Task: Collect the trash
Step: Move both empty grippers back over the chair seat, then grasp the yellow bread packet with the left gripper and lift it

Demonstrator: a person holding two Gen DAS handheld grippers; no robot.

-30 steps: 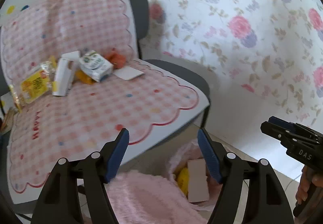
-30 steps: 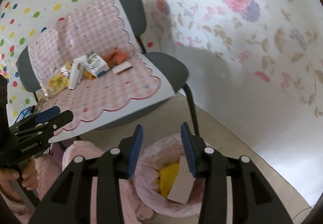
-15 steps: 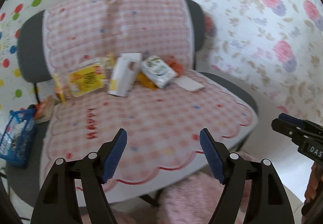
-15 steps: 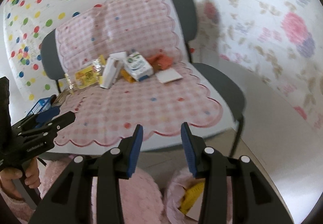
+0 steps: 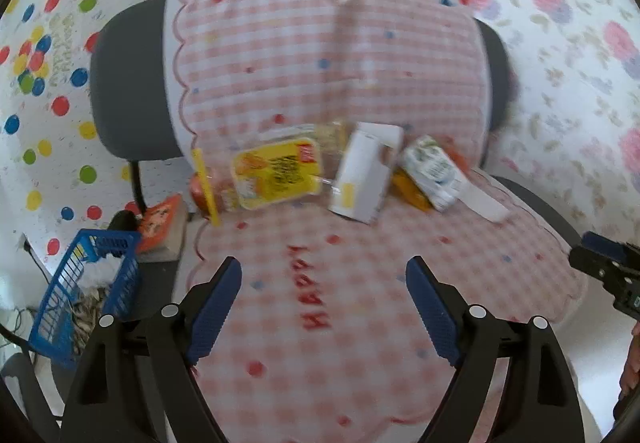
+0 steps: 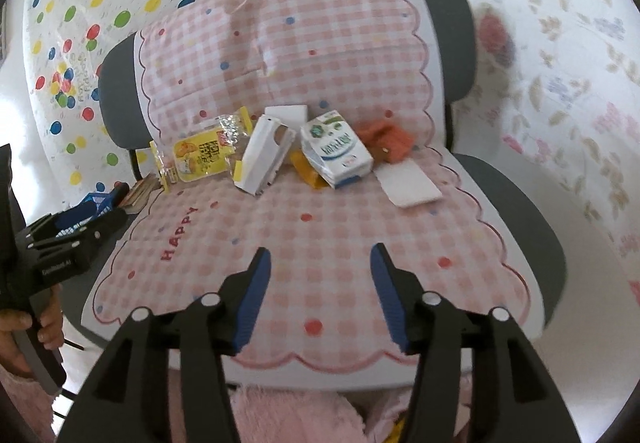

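We find the left wrist view motion-blurred, so print on the yellow crinkled snack packet is unreadable. At its right edge, the black right gripper is cut off. The orange wrapper hides beneath the white-and-green milk carton.

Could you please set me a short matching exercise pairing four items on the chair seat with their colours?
Things:
1. snack bag
2. milk carton
3. crumpled wrapper
4. flat card

Colours:
A. orange
B. plain white
C. yellow and clear
D. white with green and blue print

Pairs: 1-C, 2-D, 3-A, 4-B
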